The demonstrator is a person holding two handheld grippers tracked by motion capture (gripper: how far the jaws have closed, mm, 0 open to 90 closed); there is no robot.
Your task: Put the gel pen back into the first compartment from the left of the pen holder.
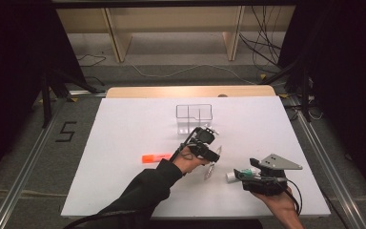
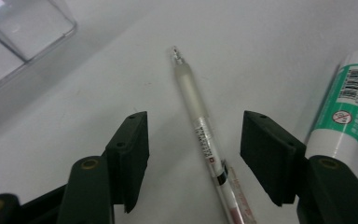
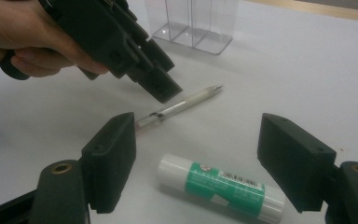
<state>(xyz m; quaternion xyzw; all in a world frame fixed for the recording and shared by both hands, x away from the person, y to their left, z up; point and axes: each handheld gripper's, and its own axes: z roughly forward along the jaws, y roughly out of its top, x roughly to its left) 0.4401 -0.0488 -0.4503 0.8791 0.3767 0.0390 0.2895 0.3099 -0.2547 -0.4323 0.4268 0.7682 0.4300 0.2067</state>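
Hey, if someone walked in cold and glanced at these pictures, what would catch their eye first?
Probably the left gripper, jaws apart and straddling a clear pen that lies flat on the white table; the pads do not touch it. Next, the right gripper, also open, with a green-and-white glue stick lying between its jaws. Farther off, a clear plastic organizer stands near the table's middle and an orange marker lies left of the left hand.

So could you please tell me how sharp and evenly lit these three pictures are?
High view: white table bright, surroundings nearly black. Left gripper view: pen crisp, clear box soft with glare. Right gripper view: glue stick sharp, hand slightly soft.
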